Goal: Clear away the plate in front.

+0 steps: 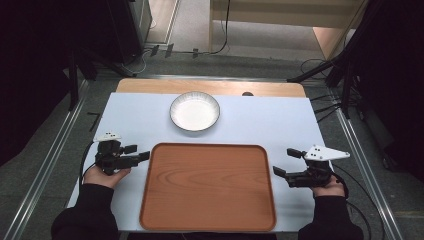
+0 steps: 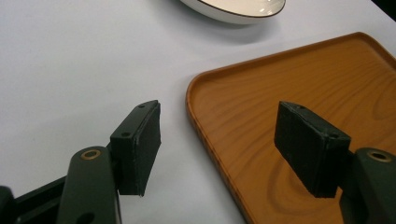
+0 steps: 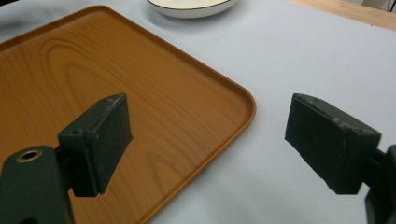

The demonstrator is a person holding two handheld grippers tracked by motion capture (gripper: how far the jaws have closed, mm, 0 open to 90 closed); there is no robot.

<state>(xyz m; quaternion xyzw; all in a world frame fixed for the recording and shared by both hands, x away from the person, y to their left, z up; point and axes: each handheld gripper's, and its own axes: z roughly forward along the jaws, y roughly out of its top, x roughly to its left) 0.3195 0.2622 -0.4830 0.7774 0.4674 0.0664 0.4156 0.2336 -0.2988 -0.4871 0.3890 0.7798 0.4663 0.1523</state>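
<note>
Grippers sit at the two sides of a wooden tray (image 1: pixel 207 187) on the white counter (image 1: pixel 260 122). The left gripper (image 1: pixel 141 153) is held in a hand (image 1: pixel 102 176) just beside the tray's left edge, and its jaws are spread wide with nothing between them. The right gripper (image 1: pixel 286 161) is just beside the tray's right edge, jaws also wide apart and holding nothing.

The high view shows both hands, both sleeves and the whole tray at once. It also shows a white bowl (image 1: pixel 195 111) past the tray, well ahead of both grippers.

The left gripper view is much closer. One jaw hangs over the counter and the other over the tray's corner (image 2: pixel 299 107), with the bowl's rim (image 2: pixel 233 11) up ahead.

In the right gripper view, one jaw is over the tray (image 3: pixel 140 79) and the other over bare counter.
</note>
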